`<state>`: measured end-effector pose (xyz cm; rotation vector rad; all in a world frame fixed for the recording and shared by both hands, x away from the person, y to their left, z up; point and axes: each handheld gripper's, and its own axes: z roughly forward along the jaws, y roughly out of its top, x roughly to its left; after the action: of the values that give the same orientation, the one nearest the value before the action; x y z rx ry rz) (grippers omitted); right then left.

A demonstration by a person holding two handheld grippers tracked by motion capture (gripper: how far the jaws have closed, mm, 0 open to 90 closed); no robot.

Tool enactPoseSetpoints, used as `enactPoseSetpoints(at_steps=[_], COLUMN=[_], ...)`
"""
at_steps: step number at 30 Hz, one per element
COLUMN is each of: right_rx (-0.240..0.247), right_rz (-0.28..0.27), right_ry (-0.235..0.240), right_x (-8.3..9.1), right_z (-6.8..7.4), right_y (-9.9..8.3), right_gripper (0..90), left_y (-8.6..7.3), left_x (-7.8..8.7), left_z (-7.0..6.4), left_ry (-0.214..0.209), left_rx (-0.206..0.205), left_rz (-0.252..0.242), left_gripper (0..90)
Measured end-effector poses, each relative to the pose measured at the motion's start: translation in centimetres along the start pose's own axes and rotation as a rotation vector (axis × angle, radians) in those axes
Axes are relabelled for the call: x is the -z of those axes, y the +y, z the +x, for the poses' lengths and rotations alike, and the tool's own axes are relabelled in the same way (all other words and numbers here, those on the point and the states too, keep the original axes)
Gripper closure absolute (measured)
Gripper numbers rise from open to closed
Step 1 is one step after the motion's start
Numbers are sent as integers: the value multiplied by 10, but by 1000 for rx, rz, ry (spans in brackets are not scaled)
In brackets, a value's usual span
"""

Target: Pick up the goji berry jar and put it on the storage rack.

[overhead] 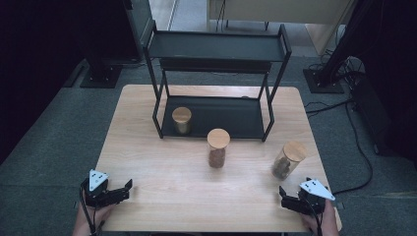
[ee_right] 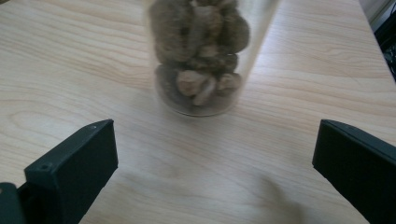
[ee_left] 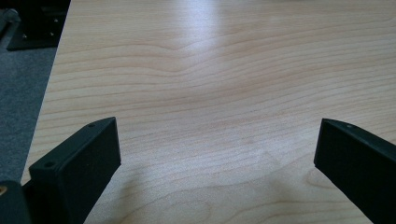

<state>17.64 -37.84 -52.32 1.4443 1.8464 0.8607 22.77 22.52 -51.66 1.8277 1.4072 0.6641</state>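
Two tiers of black rack (overhead: 216,105) stand at the back of my table (overhead: 162,196), one jar (overhead: 182,120) already on the lower shelf. A second jar (overhead: 218,148) waits mid-table. The right-hand jar (overhead: 288,160), nearest my right gripper (overhead: 289,199), stands just ahead of its wide-spread jaws, brown lumps (ee_right: 198,56) showing through the clear wall. I judge it rigid, slick and breakable, moderately heavy; I'd grip mid-body, below the wooden lid (overhead: 294,150). My left gripper (overhead: 123,191) rests wide apart, empty, at the near-left corner.
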Motion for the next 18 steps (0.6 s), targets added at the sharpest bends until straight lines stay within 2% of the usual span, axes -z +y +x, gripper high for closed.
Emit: enactPoseSetpoints(at_steps=[3,5,18], right_rx=[37,48,53], right_rz=[10,10,-8], right_ry=[-7,4,33], right_x=[-2,-3,-11], right_z=[11,18,52], right_y=[2,3,14], right_gripper=[0,0,1], left_y=[0,0,0], left_x=[0,0,0], left_z=[0,0,0], left_ry=[-2,-2,-5], left_rx=[-3,0,2], left_rz=[1,1,-4], left_gripper=[7,7,7])
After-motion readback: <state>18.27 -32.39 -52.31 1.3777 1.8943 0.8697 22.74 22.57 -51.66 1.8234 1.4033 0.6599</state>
